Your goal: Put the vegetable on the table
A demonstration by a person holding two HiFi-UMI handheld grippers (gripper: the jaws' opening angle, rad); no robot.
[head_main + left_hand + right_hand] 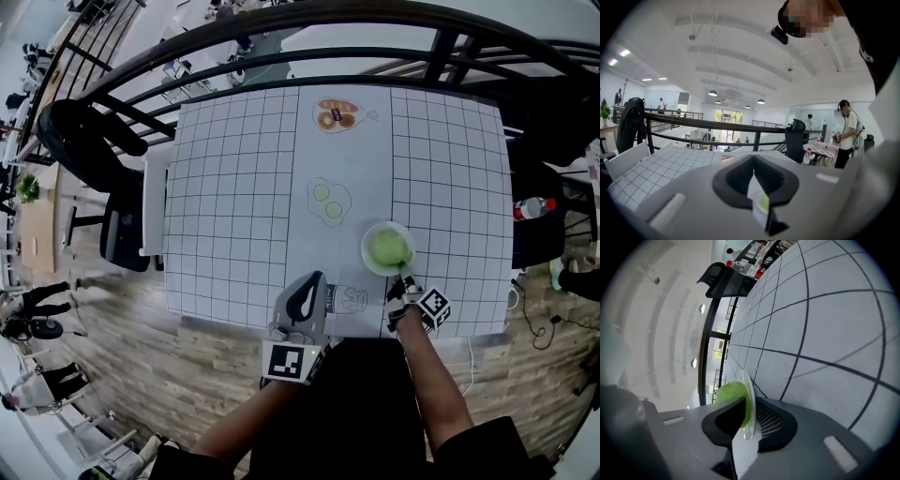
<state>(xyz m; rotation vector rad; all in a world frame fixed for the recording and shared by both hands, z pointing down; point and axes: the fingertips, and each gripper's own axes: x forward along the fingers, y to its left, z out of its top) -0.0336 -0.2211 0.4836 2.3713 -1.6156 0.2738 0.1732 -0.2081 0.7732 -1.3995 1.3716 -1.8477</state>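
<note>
A white plate (373,263) with a green leafy vegetable (386,247) rests on the grid-patterned table (234,206), near its front right. My right gripper (405,291) is at the plate's near edge. In the right gripper view the plate's rim (751,392) stands between the slightly parted jaws of the right gripper (749,414), with the vegetable (727,394) on the left jaw's side; the ribbed right pad shows clear of the rim. My left gripper (306,298) hovers at the table's front edge, left of the plate, with its jaws together and nothing held.
Printed food pictures lie along the table's middle strip: one at the far edge (336,115), green slices (328,200) mid-table. A white chair (152,202) stands at the left side, a dark railing (281,56) runs behind, and a bottle (534,207) is off to the right.
</note>
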